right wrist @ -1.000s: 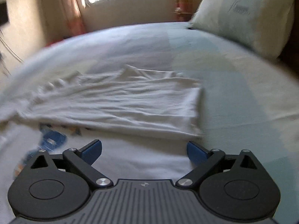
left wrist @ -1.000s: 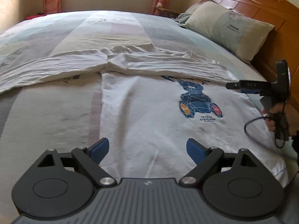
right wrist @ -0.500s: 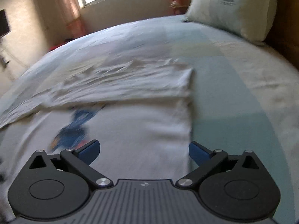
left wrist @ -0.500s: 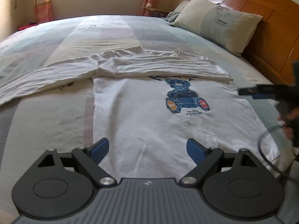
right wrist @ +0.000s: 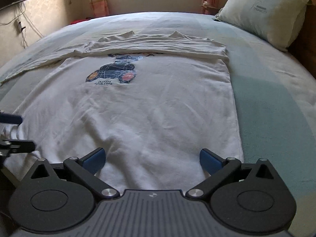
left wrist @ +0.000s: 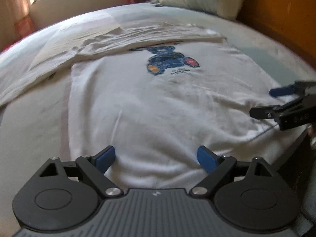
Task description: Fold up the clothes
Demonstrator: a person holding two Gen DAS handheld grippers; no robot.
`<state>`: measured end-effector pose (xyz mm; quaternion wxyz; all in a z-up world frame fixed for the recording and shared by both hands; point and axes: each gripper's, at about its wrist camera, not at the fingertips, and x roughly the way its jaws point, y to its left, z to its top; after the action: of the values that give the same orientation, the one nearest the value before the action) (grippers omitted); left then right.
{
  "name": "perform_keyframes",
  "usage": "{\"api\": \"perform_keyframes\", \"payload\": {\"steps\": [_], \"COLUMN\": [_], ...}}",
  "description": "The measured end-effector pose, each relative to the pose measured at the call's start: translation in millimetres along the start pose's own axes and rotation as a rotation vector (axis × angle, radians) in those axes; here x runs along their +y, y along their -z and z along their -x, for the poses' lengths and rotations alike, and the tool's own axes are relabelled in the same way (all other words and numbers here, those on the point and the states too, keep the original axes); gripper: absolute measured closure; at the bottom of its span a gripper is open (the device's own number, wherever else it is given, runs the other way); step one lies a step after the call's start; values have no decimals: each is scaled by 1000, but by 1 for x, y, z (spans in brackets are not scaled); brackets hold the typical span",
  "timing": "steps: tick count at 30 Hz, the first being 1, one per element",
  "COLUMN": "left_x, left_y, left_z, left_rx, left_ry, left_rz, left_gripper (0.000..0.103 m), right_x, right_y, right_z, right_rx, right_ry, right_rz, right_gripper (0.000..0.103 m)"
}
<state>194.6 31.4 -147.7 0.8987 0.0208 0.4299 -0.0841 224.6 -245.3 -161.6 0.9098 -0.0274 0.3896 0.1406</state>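
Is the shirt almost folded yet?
Not yet. Done: the shirt's top part is folded over above the bear print. In hand: nothing; the left gripper and right gripper are open over its near edge. Left: the whole lower part lies flat on the bed.

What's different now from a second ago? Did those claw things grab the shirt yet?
No grab yet. Both have moved to the near hem of the white T-shirt: the right gripper swung back from the folded far part, the left gripper edged closer. Both are open and empty. The shirt, its fold and the pillow are unchanged.
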Motion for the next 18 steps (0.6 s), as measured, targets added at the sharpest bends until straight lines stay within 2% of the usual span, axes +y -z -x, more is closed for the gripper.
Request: {"api": "perform_keyframes", "payload": {"steps": [3, 8, 13, 18], "left_x": [3, -1, -3, 24], "left_y": [0, -18, -19, -7], "left_z": [8, 13, -7, 6], "left_rx": [25, -12, 27, 34], "left_ry": [-8, 13, 14, 37], "left_rz": [-14, -26, -9, 62], "left_gripper": [11, 11, 11, 11], "right_x": [3, 3, 3, 3], "right_y": [3, 5, 5, 8], "right_z": [0, 0, 1, 2], "right_rx": [-16, -31, -30, -41], "right_ry": [16, 17, 17, 14], "right_rz": [-3, -4, -3, 0], "right_gripper": [0, 0, 0, 0]}}
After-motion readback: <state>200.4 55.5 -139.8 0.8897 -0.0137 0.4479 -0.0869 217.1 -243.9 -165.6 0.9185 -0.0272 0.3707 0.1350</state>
